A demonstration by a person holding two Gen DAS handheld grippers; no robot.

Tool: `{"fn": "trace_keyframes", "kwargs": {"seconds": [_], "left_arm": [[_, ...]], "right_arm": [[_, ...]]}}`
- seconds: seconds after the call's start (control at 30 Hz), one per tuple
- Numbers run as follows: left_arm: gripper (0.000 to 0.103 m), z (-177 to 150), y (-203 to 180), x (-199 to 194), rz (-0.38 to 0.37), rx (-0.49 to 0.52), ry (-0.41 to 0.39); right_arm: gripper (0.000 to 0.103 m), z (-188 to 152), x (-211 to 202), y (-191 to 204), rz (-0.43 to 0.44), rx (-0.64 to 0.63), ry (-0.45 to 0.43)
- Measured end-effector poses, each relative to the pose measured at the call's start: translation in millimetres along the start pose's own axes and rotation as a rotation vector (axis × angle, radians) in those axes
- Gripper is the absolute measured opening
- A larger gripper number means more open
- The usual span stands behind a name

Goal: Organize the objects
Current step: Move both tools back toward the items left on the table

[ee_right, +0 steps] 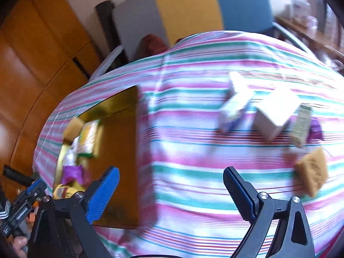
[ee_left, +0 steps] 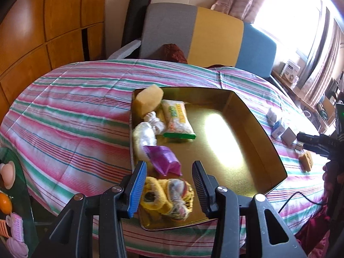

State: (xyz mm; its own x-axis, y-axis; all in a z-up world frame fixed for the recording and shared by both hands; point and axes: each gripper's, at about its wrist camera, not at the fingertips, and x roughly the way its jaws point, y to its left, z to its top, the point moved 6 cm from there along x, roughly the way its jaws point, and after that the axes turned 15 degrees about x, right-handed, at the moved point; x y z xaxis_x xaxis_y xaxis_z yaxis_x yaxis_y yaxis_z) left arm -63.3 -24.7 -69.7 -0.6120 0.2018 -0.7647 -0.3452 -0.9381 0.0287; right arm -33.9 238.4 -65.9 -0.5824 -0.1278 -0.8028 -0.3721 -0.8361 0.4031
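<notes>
A gold tray (ee_left: 258,133) lies on the striped cloth. In it are a yellow sponge (ee_left: 149,99), a snack bag (ee_left: 177,118), a white bundle (ee_left: 144,135), a purple packet (ee_left: 164,160) and a yellow plush item (ee_left: 169,195). My left gripper (ee_left: 169,185) is open, its fingers either side of the plush item, which rests on the tray. My right gripper (ee_right: 172,191) is open and empty above the cloth, right of the tray (ee_right: 120,142). A sponge (ee_right: 312,169), a white box (ee_right: 275,114) and small packets (ee_right: 234,107) lie ahead of it, blurred.
The striped cloth (ee_left: 75,111) covers the table. A grey, yellow and blue chair back (ee_left: 193,32) stands behind it. Wooden cabinets (ee_left: 43,21) are at the left. A side table with toys (ee_left: 10,204) is at the lower left. A cable (ee_left: 301,197) lies near the right edge.
</notes>
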Motion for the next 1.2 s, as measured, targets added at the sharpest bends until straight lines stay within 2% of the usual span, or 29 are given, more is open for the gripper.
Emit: {"fn": "trace_keyframes", "kwargs": {"seconds": [0.4,0.57,0.67,0.8,1.2], "left_arm": [[0.044,14.6,-45.8,14.2,-0.059,0.088,0.033],[0.044,29.7,-72.5,16.2,-0.089,0.153,0.027],[0.044,41.4,-93.9,18.9,-0.112,0.199,0.019],[0.044,56.7,-128.8,25.2,-0.151,0.257,0.009],[0.044,94.0,-228.4,58.9,-0.253,0.429,0.022]], "right_arm": [[0.100,63.4,-49.3,-136.5,-0.162,0.206,-0.202],[0.100,68.9,-51.8,-181.9,-0.155,0.342,-0.245],[0.100,71.7,-51.9,-194.3,-0.116,0.425,-0.244],[0.101,73.1,-58.3,-198.9,-0.089,0.466,-0.266],[0.102,68.7,-55.6,-215.8,-0.010,0.594,-0.231]]}}
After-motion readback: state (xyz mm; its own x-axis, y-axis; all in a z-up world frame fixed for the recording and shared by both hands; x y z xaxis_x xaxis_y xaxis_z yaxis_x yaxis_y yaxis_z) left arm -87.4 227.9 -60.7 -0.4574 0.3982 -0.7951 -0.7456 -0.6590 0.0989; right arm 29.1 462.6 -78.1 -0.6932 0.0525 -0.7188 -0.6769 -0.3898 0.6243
